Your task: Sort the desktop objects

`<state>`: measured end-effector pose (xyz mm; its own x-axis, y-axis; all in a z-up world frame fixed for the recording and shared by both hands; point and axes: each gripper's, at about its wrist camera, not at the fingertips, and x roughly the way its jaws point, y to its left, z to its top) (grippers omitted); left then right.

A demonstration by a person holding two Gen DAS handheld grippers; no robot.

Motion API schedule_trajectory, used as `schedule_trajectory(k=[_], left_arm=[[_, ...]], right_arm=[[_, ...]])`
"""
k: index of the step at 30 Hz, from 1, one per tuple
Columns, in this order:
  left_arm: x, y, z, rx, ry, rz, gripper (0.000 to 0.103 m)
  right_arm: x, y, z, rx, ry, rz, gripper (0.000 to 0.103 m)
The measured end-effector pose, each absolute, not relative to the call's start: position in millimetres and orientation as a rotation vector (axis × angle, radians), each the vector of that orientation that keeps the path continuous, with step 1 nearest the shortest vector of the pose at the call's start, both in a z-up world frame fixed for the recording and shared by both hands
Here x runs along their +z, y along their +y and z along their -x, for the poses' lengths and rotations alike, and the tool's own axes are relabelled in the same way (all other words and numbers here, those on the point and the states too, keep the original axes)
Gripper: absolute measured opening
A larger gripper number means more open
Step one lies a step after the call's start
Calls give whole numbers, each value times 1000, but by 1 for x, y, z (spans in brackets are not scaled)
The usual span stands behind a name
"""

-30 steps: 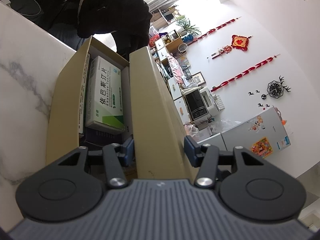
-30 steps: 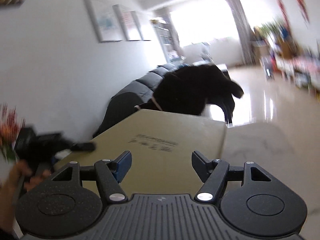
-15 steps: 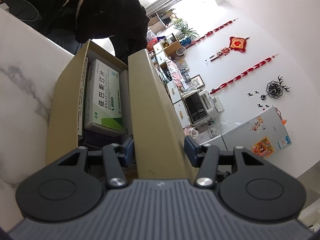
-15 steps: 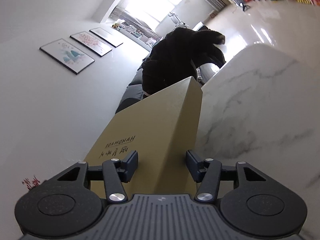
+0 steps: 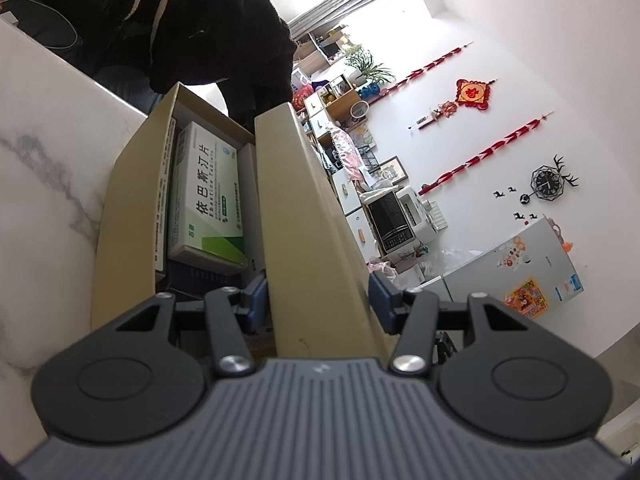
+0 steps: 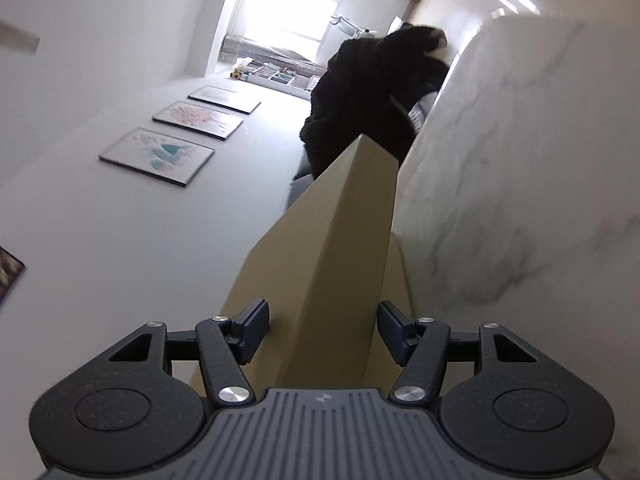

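Observation:
A tan cardboard box (image 5: 124,216) lies on the white marble table (image 5: 44,168); its hinged lid (image 5: 304,216) stands partly raised. Inside lies a white and green medicine carton (image 5: 204,196) among other flat packs. My left gripper (image 5: 318,300) straddles the lid's edge, with its left finger inside the box and its right finger outside; whether the pads press the lid I cannot tell. In the right wrist view the lid (image 6: 340,264) runs between the fingers of my right gripper (image 6: 322,332), which stand apart from it, open.
A person in a black fleece (image 5: 200,28) leans at the table's far end, also in the right wrist view (image 6: 368,92). The marble tabletop (image 6: 520,168) fills the right side there. Beyond are a fridge (image 5: 520,272), shelves and a picture-hung wall.
My right gripper has rolled and swung round, so that the lid's edge now sits between its fingers. The left gripper has held its place on the lid.

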<state>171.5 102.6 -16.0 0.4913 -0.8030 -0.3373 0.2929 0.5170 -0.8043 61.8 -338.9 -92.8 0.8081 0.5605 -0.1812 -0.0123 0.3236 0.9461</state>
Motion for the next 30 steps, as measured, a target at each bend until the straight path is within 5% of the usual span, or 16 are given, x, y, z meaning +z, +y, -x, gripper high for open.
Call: schedule_trajectory(k=[30], left_arm=[[-30, 148, -127, -656, 592, 945, 51]], right_arm=[[-47, -305, -95, 503, 478, -1115, 58]])
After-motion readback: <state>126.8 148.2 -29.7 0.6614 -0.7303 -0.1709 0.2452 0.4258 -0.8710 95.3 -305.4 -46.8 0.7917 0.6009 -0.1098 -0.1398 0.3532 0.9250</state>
